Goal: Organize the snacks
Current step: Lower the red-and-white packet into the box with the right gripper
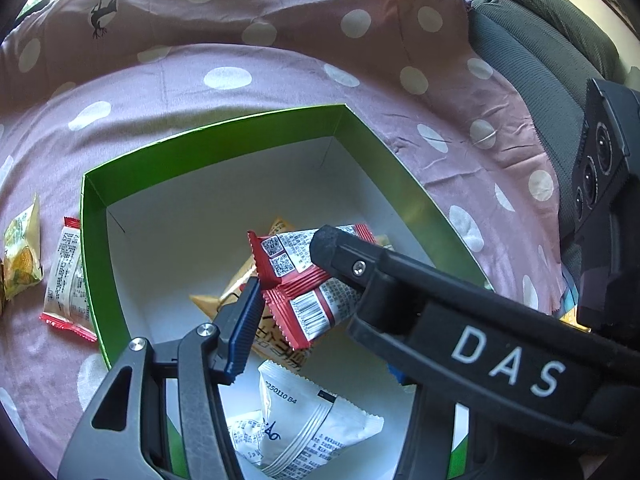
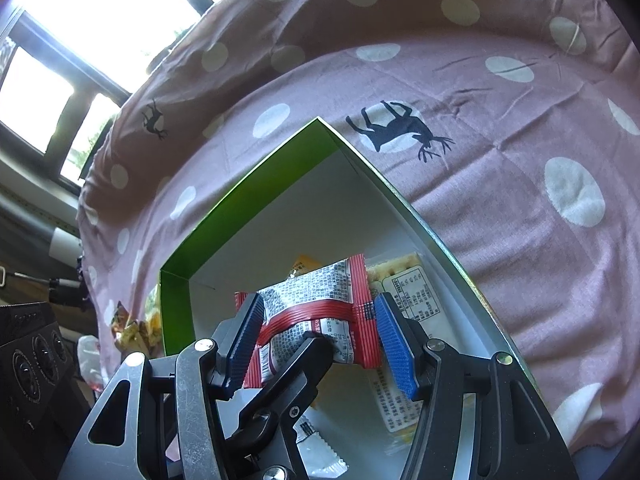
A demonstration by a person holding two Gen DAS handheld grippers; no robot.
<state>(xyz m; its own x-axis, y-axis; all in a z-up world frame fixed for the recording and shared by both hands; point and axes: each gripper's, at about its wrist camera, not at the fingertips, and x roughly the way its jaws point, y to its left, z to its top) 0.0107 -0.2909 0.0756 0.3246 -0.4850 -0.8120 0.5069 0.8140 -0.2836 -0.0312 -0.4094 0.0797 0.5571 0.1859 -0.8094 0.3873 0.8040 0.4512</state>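
A green box with a white inside (image 1: 216, 132) (image 2: 176, 280) sits on a pink dotted cloth. My right gripper (image 2: 320, 334) hangs over the box with its blue pads open on either side of two red-and-white snack packets (image 2: 316, 304); it crosses the left wrist view as a black arm (image 1: 400, 280). The packets (image 1: 296, 268) hang above the box floor. My left gripper shows one blue pad (image 1: 244, 328) by the packets; its other finger is hidden. In the box lie a white packet (image 1: 304, 428), orange packets (image 1: 240, 280) and a cracker packet (image 2: 408, 292).
Outside the box to the left lie a red-and-white packet (image 1: 66, 276) and a yellow corn-print packet (image 1: 22, 256) on the cloth (image 1: 280, 80). A dark grey cushion (image 1: 536, 40) is at the right. A window (image 2: 80, 12) is behind.
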